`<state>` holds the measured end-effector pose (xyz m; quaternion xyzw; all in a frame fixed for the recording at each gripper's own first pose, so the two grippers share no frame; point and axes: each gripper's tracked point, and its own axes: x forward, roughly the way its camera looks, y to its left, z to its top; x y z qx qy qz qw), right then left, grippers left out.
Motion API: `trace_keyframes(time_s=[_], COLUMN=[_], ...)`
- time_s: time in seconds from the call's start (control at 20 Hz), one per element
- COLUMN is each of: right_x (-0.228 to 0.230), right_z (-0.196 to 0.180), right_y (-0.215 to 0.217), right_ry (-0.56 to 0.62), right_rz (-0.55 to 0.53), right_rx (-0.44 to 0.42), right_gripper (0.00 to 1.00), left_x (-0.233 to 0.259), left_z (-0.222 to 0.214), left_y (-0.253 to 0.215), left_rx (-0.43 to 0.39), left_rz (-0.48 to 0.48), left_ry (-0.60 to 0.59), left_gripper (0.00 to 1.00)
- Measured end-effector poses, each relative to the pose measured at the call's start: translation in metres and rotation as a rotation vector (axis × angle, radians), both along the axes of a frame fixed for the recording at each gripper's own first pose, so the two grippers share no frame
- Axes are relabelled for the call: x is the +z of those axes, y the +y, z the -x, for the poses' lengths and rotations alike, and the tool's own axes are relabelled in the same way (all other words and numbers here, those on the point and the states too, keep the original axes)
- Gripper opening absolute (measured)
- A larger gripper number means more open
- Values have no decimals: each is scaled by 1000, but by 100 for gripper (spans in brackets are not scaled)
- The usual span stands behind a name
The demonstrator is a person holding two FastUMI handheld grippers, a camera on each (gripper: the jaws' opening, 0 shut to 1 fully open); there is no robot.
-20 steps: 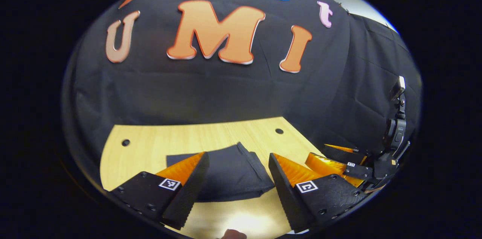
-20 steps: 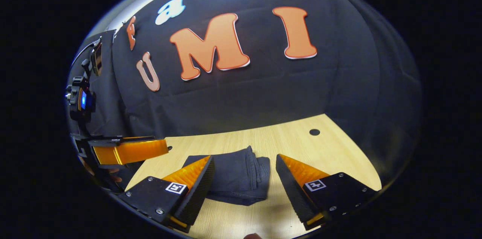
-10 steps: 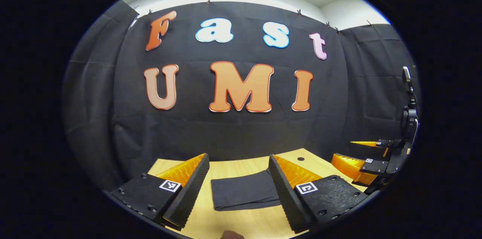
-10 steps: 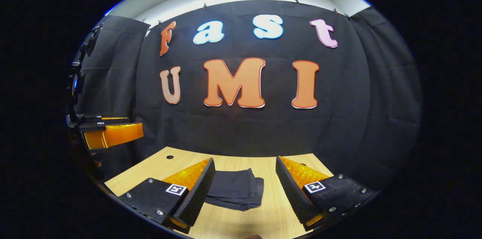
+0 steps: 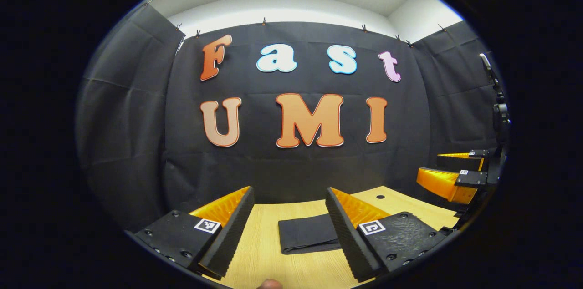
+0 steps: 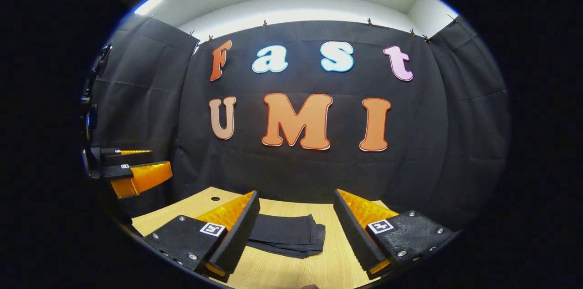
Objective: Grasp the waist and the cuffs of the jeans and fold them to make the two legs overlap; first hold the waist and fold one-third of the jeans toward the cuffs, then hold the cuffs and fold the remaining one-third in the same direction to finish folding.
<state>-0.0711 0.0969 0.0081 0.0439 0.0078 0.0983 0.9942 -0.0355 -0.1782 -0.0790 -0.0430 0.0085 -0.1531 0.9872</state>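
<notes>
I see the jeans (image 5: 309, 233) folded into a compact dark stack, flat on the counter (image 5: 266, 252) ahead of both tools. Left tool (image 5: 290, 227) spread, holding nothing; right tool (image 6: 296, 230) likewise (both clear of the cloth).

Wooden table (image 5: 264, 252) with folded jeans (image 5: 306, 233)

The dark jeans lie flat as a compact stack mid-table, away from its back edge.

One folded jeans (image 5: 309, 233); one table (image 5: 264, 252); two tools.
</notes>
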Motion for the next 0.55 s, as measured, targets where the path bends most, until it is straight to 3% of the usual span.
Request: trace_keyframes(time_s=[0.2,0.5,0.55], right_x=[-4,4,6], right_z=[1,-1,0], right_y=[3,4,3], right_ry=[9,-23,-32], right_rz=[22,0,6], right_rx=[-12,-10,-10], right_gripper=[98,98,91], left_x=[-20,-30,-31], left_z=[-3,-3,-3], left_y=[23,39,39], left_rx=[57,82,82], left_rz=[-28,-22,-19], left_ry=[20,17,20], left_gripper=[95,96,96])
